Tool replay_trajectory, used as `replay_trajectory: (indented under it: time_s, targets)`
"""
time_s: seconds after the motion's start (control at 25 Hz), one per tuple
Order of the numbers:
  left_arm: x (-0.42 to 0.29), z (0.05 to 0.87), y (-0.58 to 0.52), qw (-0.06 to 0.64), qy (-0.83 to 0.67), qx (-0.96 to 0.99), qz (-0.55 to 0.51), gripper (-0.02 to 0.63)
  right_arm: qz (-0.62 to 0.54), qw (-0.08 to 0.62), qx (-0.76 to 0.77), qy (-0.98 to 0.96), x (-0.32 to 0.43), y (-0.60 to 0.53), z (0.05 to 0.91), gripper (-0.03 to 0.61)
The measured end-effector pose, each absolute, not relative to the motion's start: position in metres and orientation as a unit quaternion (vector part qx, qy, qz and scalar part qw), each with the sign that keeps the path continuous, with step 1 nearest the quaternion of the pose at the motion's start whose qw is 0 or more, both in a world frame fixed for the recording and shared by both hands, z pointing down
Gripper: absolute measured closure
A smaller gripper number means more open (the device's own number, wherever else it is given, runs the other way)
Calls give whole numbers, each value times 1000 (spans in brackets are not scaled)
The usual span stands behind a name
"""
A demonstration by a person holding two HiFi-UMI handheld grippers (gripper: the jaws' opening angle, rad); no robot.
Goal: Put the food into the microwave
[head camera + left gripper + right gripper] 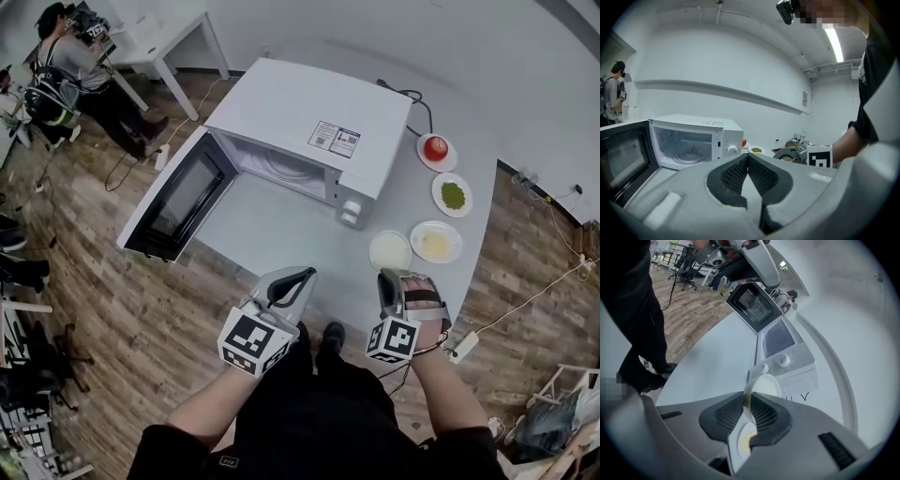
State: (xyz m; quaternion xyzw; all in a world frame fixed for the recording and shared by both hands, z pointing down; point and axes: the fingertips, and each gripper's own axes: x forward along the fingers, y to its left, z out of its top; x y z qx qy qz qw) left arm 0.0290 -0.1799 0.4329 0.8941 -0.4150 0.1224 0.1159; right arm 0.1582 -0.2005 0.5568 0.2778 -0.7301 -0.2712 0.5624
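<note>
We pinched the rim of a round white plate of pale food (766, 385) in our right hand-held gripper (745, 402), over the pale worktop (272, 230); our left hand-held gripper (747, 160) was pressed together, empty. Beyond stood the open white microwave (300, 117).

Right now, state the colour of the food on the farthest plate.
Red food, clearest in the head view.

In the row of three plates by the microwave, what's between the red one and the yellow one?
A plate of green food sits between the red-food plate and the yellow-food plate, seen in the head view.
</note>
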Motion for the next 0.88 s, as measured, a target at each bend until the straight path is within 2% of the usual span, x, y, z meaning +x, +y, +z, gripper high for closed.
replay_trajectory:
  time_s: [0.36, 0.88]
  targets:
    - [-14, 424, -195, 82, -442, 883, 134, 606, -300, 556, 245, -736, 106, -201, 551, 518]
    - [-141, 405, -216, 56, -388, 912, 121, 606, -287, 570, 302, -708, -27, -232, 521, 518]
